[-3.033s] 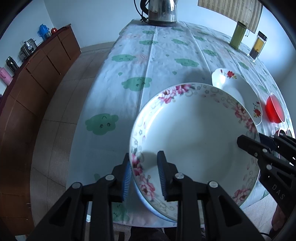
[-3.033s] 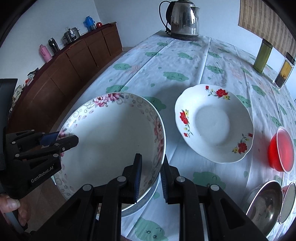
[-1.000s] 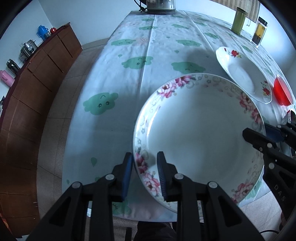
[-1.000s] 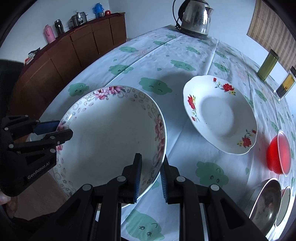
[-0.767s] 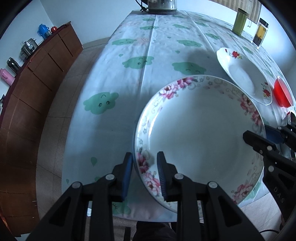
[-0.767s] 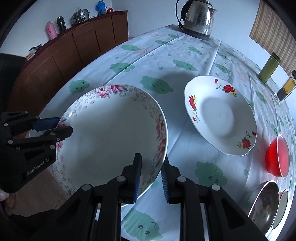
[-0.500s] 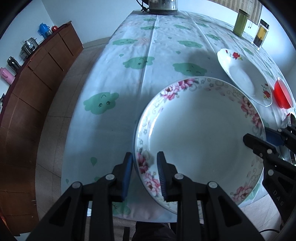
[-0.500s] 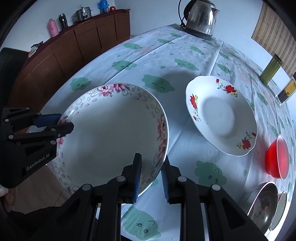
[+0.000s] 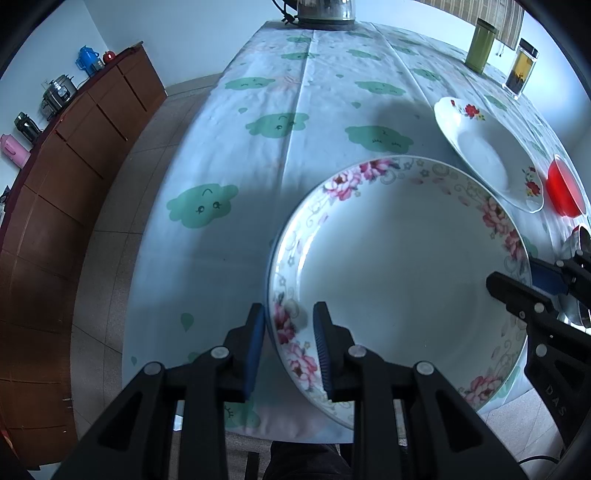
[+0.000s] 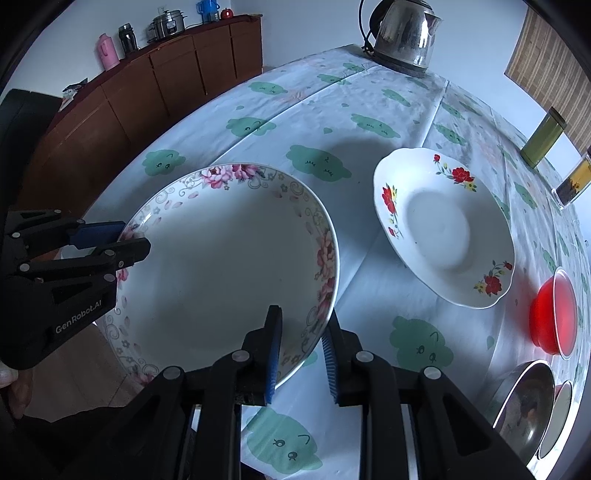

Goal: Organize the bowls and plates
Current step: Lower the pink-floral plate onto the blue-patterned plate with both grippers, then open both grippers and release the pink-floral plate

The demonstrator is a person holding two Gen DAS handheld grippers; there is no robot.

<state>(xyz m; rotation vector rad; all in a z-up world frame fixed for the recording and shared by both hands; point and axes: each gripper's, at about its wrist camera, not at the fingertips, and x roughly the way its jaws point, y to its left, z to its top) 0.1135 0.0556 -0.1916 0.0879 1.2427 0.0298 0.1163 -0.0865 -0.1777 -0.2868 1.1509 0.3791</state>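
A large white plate with a pink-flower rim (image 9: 399, 266) (image 10: 221, 266) is held above the near table edge by both grippers. My left gripper (image 9: 289, 332) is shut on its left rim; it shows in the right wrist view (image 10: 122, 245). My right gripper (image 10: 301, 341) is shut on its right rim; it shows in the left wrist view (image 9: 517, 280). A smaller white plate with red flowers (image 10: 439, 229) (image 9: 487, 155) lies on the table to the right.
A red bowl (image 10: 554, 310), a metal bowl (image 10: 524, 398) and another bowl's edge sit at the right. A steel kettle (image 10: 402, 33), a green tin (image 10: 546, 136) and a glass jar (image 10: 576, 181) stand farther back. A wooden sideboard (image 10: 147, 96) lines the left wall.
The pink-flower plate has been lifted off the table edge and carried slightly forward and up between both grippers. Both grips are unchanged.
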